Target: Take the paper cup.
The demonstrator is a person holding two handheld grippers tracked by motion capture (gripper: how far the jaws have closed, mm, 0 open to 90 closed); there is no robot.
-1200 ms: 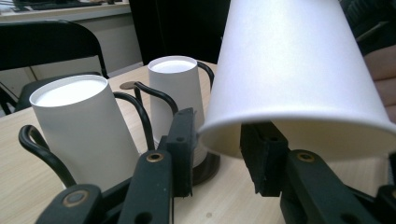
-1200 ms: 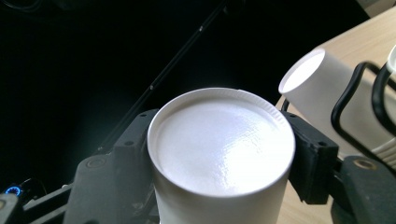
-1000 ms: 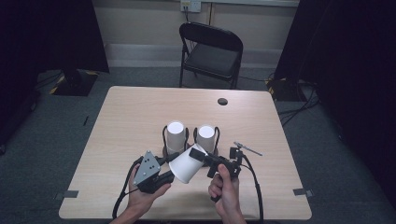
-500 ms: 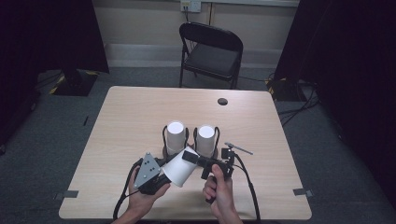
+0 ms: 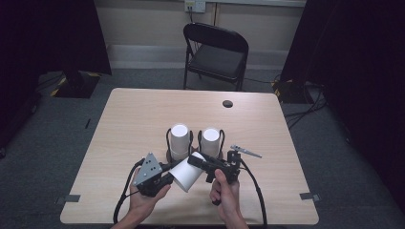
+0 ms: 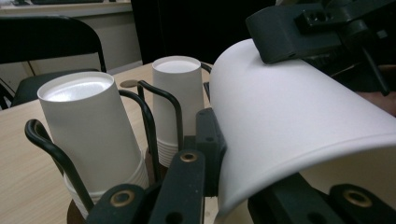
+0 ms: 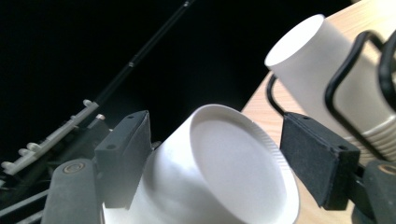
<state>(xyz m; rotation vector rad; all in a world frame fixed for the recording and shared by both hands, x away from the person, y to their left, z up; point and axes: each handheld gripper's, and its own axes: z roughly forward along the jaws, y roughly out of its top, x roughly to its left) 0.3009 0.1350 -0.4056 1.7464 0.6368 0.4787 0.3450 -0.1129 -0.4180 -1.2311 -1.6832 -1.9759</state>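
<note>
Loose white paper cup (image 5: 187, 174), held on its side above the near edge of the desk (image 5: 124, 119), between two claws.

Rim end pinched flat-tight in the left claw (image 5: 168, 179), wall visibly bowed in the left gripper view (image 6: 299, 121); base end pointing toward the right claw (image 5: 195, 160), jaws there just opened, standing apart either side of the cup base (image 7: 233, 163), right pad clear of it, left pad close beside the wall. Behind, near the desk centre: two stacks of inverted white cups (image 5: 179, 141) and (image 5: 210, 141), each in a black wire holder (image 6: 149, 116), side by side. Farther off: small dark disc (image 5: 228, 103) near the far edge; black folding chair (image 5: 215, 52) beyond the desk.
</note>
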